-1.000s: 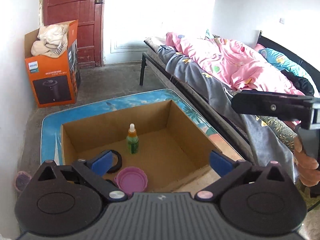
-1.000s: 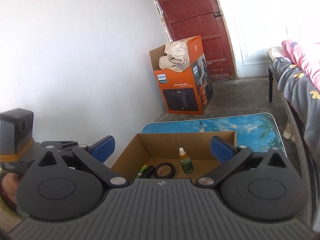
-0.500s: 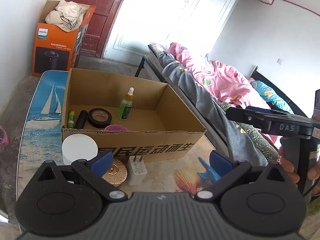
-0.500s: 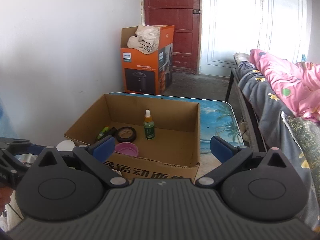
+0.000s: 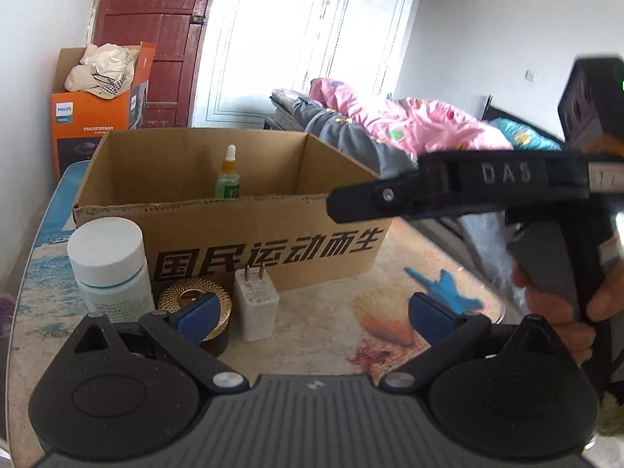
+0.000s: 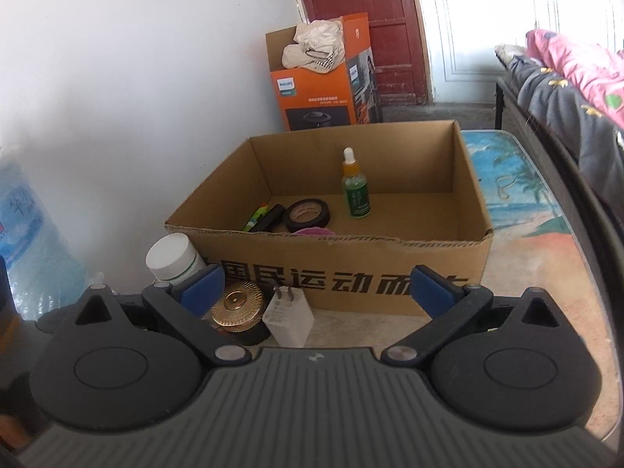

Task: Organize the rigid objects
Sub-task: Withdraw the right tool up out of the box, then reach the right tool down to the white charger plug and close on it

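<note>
Both pairs of blue pads stand wide apart with nothing between them: the left gripper (image 5: 312, 318) low in the left wrist view, the right gripper (image 6: 318, 286) low in the right wrist view. Just beyond the left gripper's fingers, at lower left of the frame, three things still wait outside the cardboard box (image 5: 241, 241): a white charger plug (image 5: 255, 302), standing prongs up; a gold-topped round tin (image 5: 197, 304), touching or nearly touching it; and a white-capped jar (image 5: 111, 265) at the far left. The plug looks light, hard and smooth-sided, so I would pinch its flat faces low on the body, clear of the prongs. The tin looks squat and possibly slippery; grip across its dark rim. Inside the box, mid-frame, stands a dropper bottle (image 6: 355, 191) beside a tape roll (image 6: 307, 215), likely top-heavy, worth avoiding.
</note>
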